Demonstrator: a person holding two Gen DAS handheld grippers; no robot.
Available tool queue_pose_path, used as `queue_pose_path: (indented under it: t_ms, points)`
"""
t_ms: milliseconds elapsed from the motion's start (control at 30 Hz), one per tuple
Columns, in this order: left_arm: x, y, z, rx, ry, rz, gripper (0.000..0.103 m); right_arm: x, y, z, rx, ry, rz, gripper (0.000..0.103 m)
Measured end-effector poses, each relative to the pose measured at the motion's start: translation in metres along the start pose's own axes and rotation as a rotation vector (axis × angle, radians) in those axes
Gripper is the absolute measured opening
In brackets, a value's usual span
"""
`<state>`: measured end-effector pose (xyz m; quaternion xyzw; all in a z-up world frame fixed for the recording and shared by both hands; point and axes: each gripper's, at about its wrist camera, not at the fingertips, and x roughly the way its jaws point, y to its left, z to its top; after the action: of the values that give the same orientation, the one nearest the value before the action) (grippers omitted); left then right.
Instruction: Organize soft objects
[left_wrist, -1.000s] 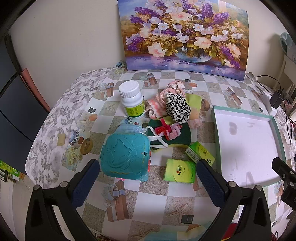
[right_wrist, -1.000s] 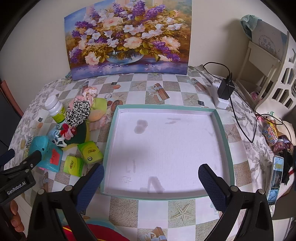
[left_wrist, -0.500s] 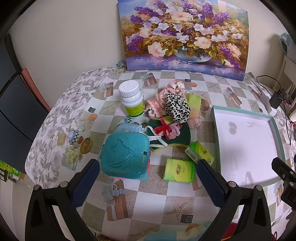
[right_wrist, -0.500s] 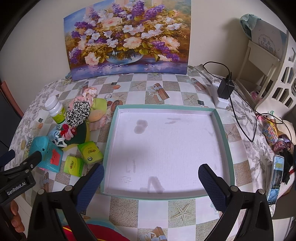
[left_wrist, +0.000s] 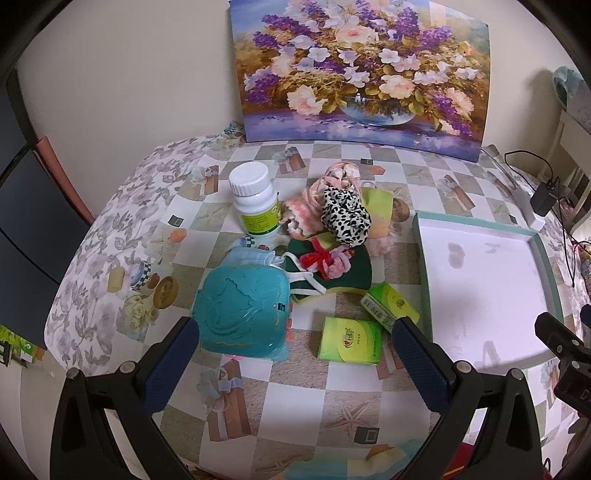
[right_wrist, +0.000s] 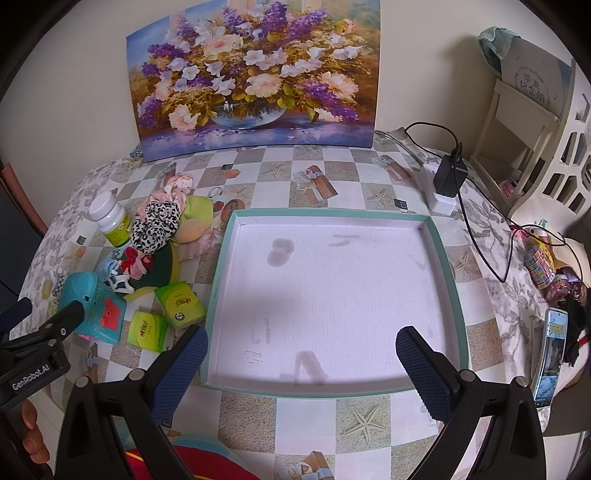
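Checkered surface (left_wrist: 303, 402): both grippers, left (left_wrist: 295, 354) and right (right_wrist: 301, 356), spread, holding nothing. Nothing sorted yet; next, left reaches ahead for the scrunchie (left_wrist: 345, 216).

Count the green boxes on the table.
2. One green box lies flat nearest the left fingers; the other sits beside the tray's left wall. More could be hidden under the soft pile.

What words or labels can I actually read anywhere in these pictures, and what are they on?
"GenRobot.AI": on the black body of the left tool, seen in the right wrist view.
Chinese characters on the card on the shelf: too blurred to read.
Print on the green boxes and white bottle: too small to read.
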<state>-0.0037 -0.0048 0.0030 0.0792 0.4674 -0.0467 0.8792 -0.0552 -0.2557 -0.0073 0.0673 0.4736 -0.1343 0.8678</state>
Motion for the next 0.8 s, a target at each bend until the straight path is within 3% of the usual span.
queue_pose_path:
  t_ms: [800]
  points:
    - [0.0014, -0.0025, 0.0012, 0.003, -0.016, -0.051, 0.103, 0.0003, 0.0001, -0.0003, -0.001, 0.003, 0.004, 0.103]
